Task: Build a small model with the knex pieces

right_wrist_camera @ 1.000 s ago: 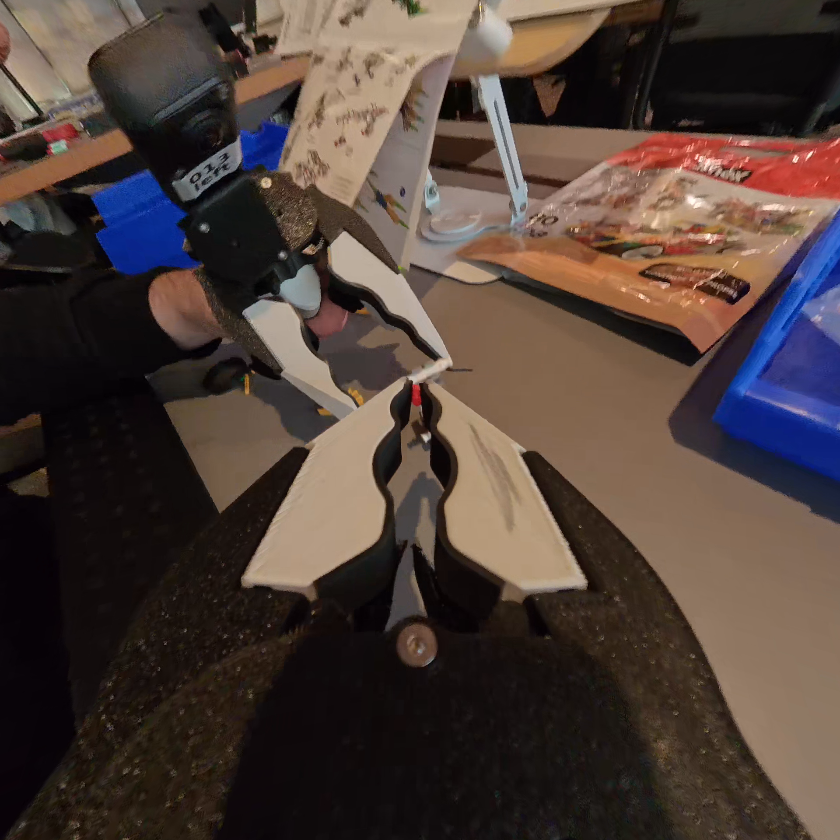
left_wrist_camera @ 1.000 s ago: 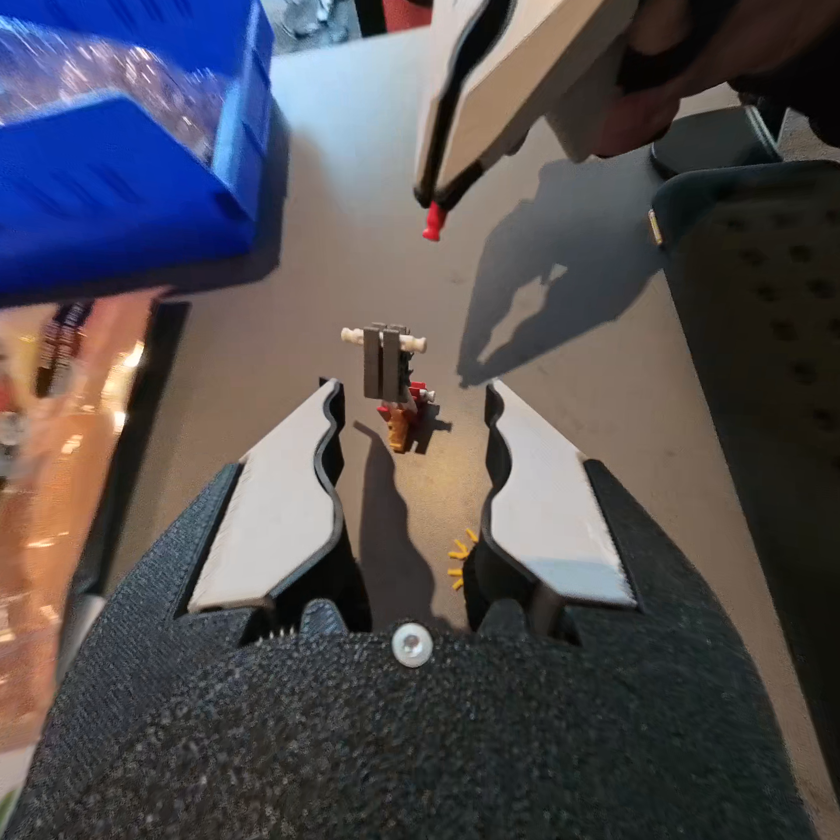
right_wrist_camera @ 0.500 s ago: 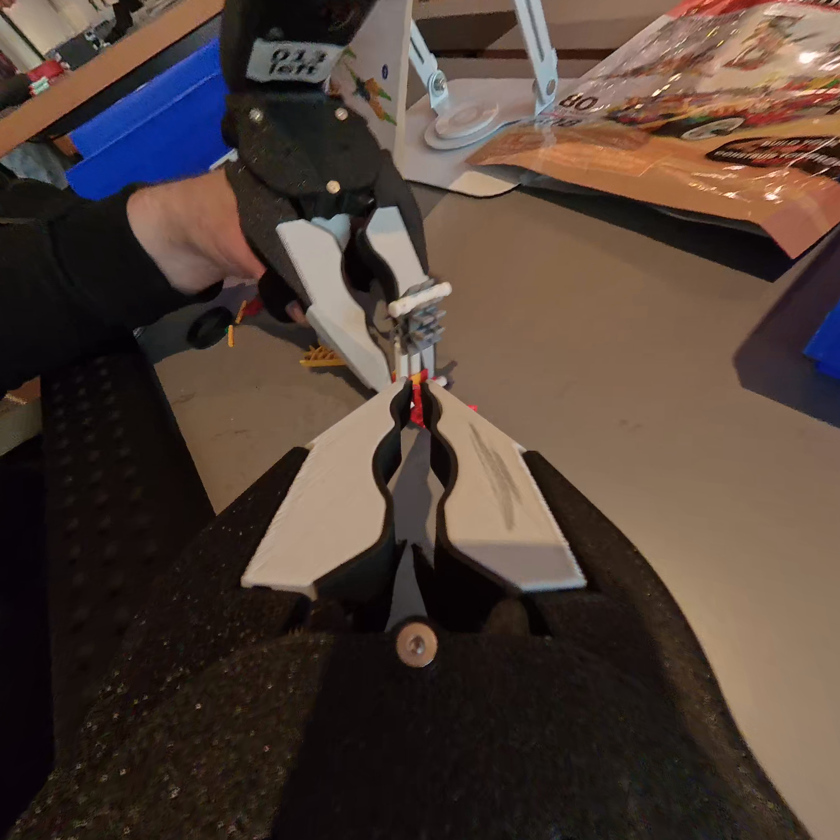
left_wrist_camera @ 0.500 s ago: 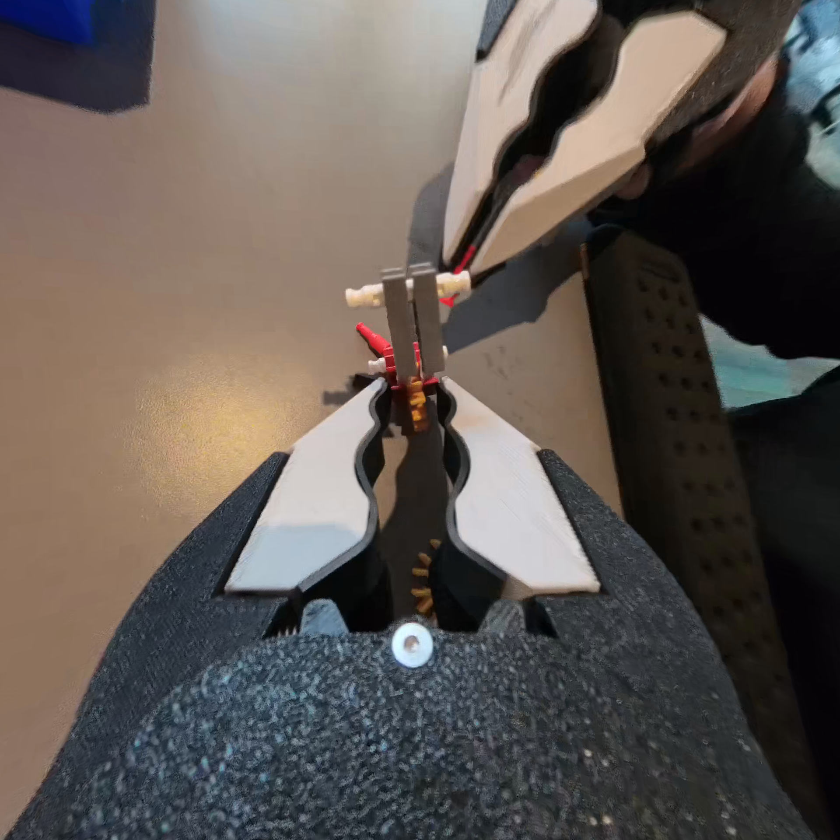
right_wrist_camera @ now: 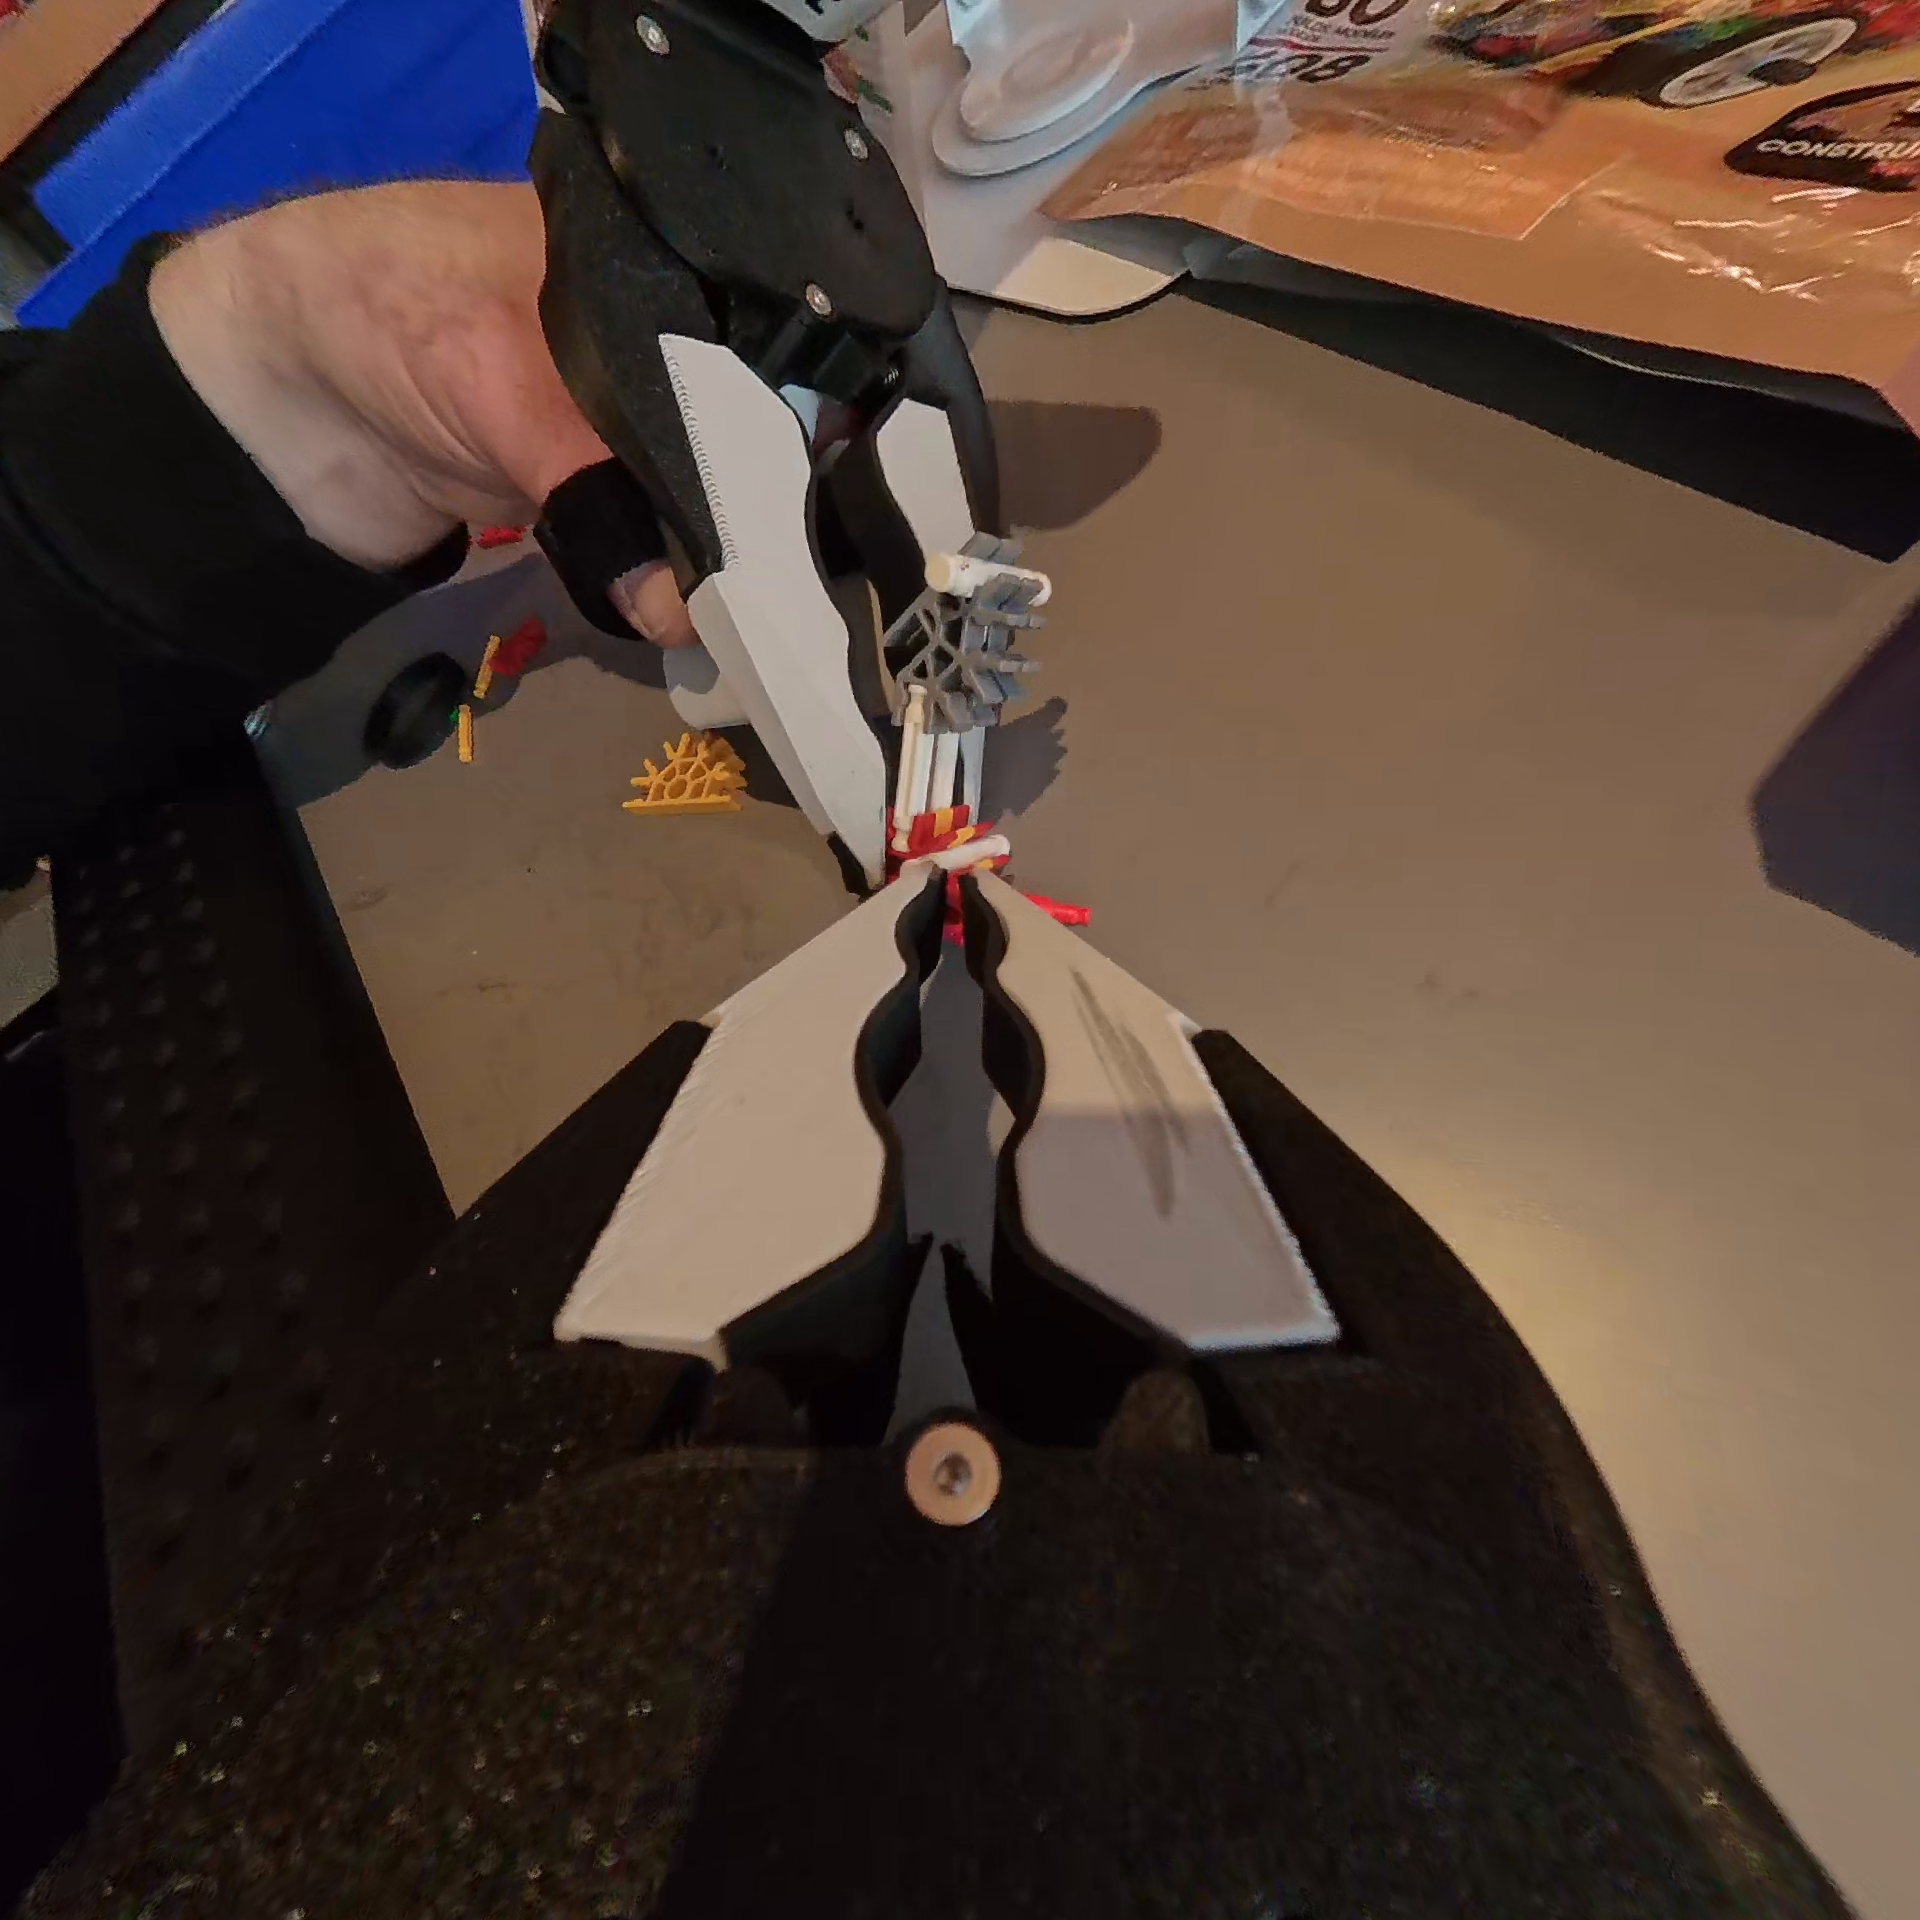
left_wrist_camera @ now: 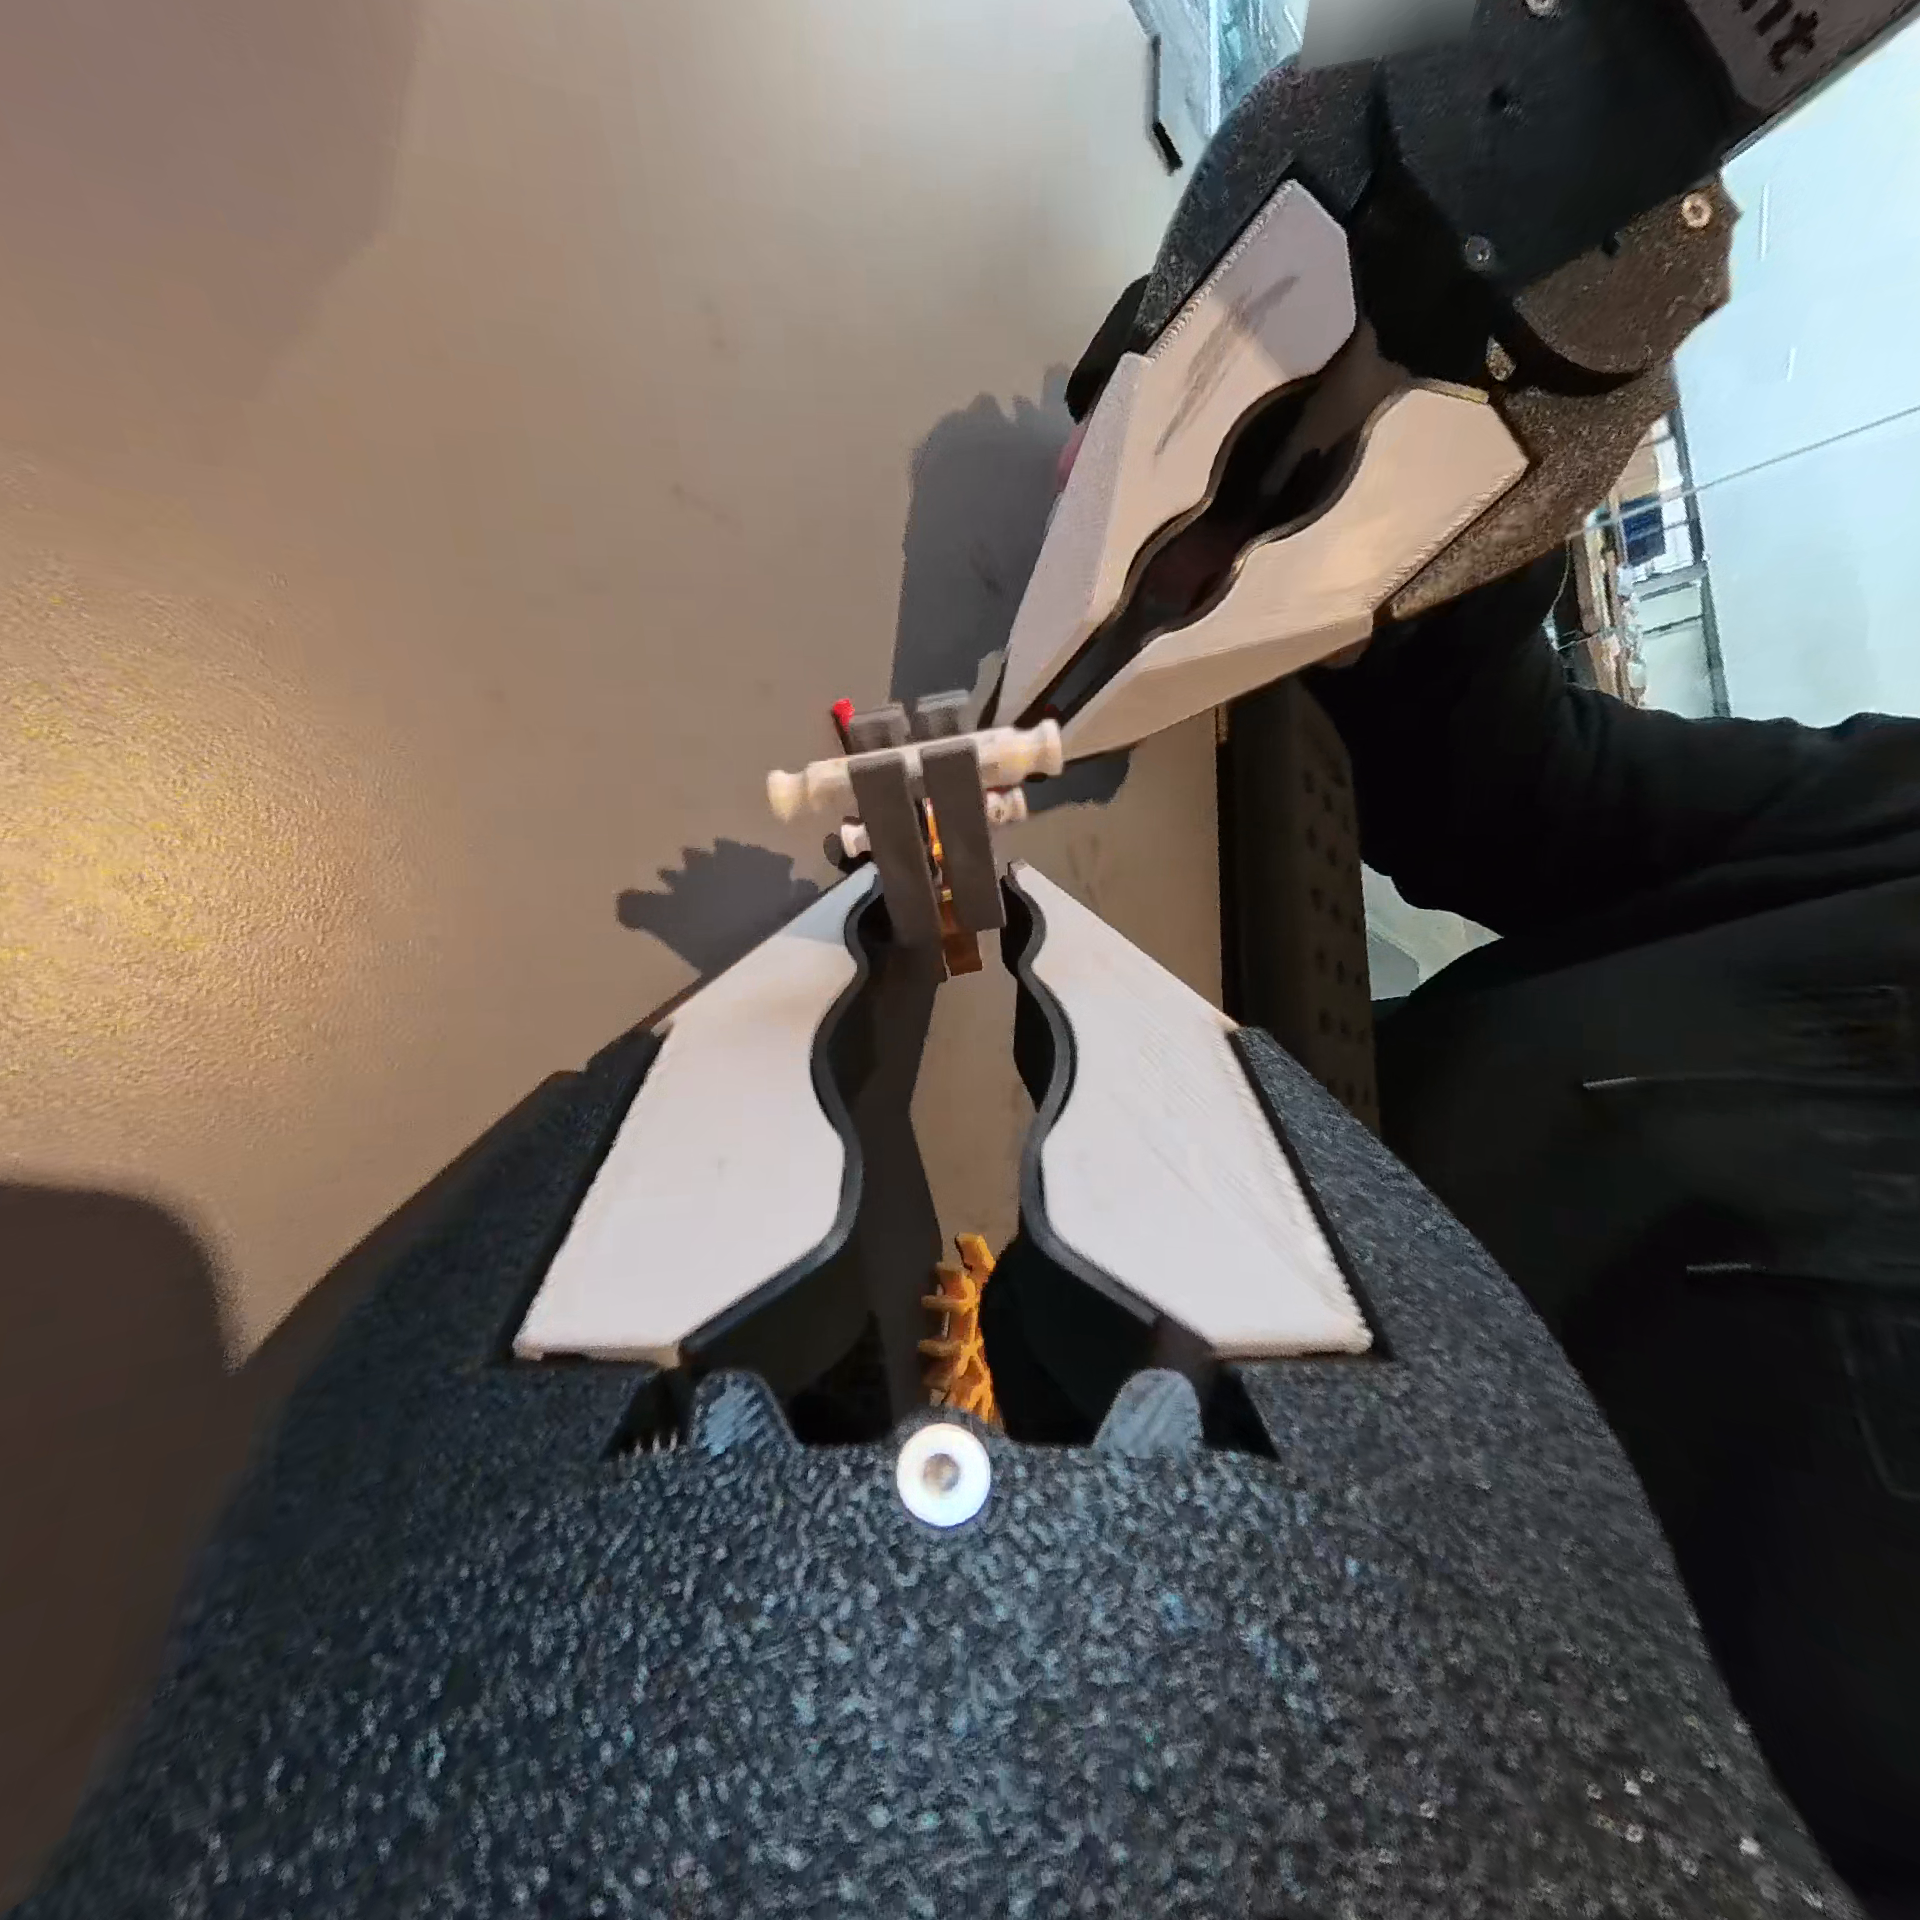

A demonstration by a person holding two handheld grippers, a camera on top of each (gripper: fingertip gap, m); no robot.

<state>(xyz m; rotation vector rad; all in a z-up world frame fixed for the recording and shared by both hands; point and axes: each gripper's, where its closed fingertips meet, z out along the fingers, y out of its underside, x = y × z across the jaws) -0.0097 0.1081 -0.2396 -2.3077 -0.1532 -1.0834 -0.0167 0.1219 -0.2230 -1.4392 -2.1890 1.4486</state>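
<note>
My left gripper (left_wrist_camera: 940,883) is shut on a small toy assembly (left_wrist_camera: 914,821) of grey connectors, white rods and red and yellow parts, held above the grey table (left_wrist_camera: 468,520). My right gripper (right_wrist_camera: 948,888) is shut on a small red piece (right_wrist_camera: 951,920), and its tips touch the lower end of the assembly (right_wrist_camera: 966,644). In the left wrist view the right gripper (left_wrist_camera: 1013,722) comes in from the upper right and meets the white rod. In the right wrist view the left gripper (right_wrist_camera: 883,821) reaches down from the upper left, held by a hand (right_wrist_camera: 364,364).
A yellow fan-shaped connector (right_wrist_camera: 691,774), a black tyre (right_wrist_camera: 416,707) and small red and yellow bits (right_wrist_camera: 509,649) lie on the table. A blue bin (right_wrist_camera: 291,114), a white stand base (right_wrist_camera: 1039,83) and an orange plastic bag (right_wrist_camera: 1455,177) stand behind. A black perforated surface (right_wrist_camera: 208,1039) borders the left. Both grippers' tips are close together, under 4 cm apart.
My left gripper has closed on the assembly, which lay on the table, and raised it. My right gripper has brought its red piece up against the assembly.
</note>
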